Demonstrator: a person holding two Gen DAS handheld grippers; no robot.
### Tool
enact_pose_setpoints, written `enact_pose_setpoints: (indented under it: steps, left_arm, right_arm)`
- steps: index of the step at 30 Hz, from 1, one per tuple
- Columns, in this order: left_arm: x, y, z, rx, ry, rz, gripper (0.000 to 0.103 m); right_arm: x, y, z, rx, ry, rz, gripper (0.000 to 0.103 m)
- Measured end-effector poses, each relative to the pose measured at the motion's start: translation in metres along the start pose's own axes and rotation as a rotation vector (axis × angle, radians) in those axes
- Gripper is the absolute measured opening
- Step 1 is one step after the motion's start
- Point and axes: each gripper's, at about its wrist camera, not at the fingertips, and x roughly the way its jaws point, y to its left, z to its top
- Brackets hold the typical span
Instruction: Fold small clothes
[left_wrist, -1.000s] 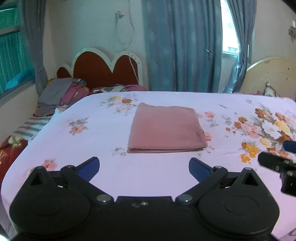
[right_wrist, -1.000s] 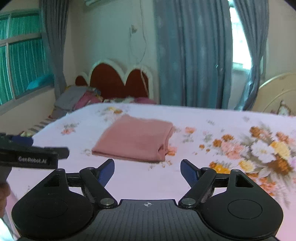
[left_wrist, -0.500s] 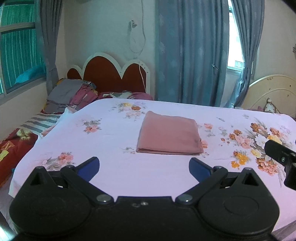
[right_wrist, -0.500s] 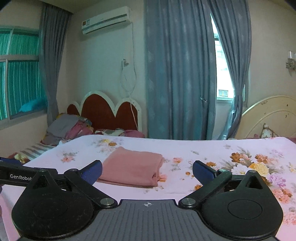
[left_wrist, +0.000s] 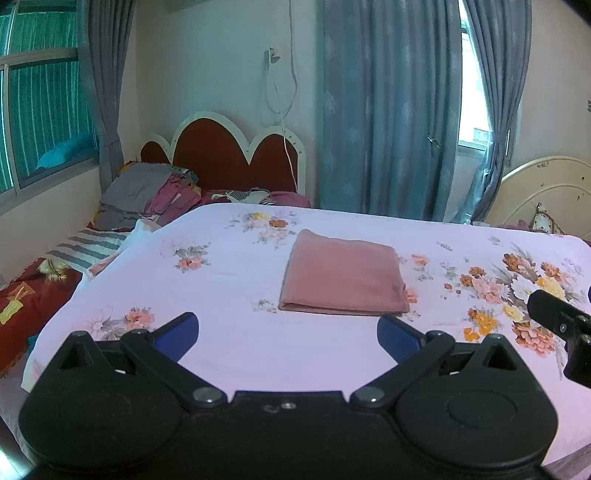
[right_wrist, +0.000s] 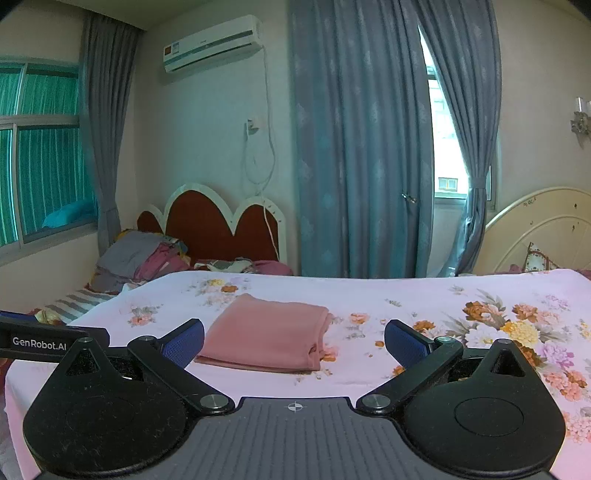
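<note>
Cloth (left_wrist: 343, 275): folded flat on the bed (left_wrist: 229, 332).
Change: you've backed both claws off it.
Left claw (left_wrist: 288, 338): released.
Right claw (right_wrist: 294, 345): released.
Meaning: this fold looks finished.

The left gripper (left_wrist: 288, 334) hangs over the near edge of a bed under a pink floral sheet (left_wrist: 229, 332), its blue-padded jaws spread wide with nothing between them. Just beyond and ahead of the jaws, slightly toward the right finger, a pink garment (left_wrist: 343, 278) lies folded into a flat rectangle on the sheet, clear of both pads. Off to the claw's right the black tip of the right gripper (left_wrist: 557, 317) juts in, and far ahead to the left a pile of clothes (left_wrist: 147, 195) sits by a red scalloped headboard (left_wrist: 229, 158).
</note>
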Motion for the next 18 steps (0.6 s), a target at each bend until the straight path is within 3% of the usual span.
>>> enact_pose_setpoints:
  steps: [18]
  left_arm:
    - [-0.0019, 0.0021, -0.0036, 0.016, -0.012, 0.002, 0.103]
  right_arm:
    - [-0.0007, -0.0004, 0.0007, 0.012, -0.001, -0.001, 0.102]
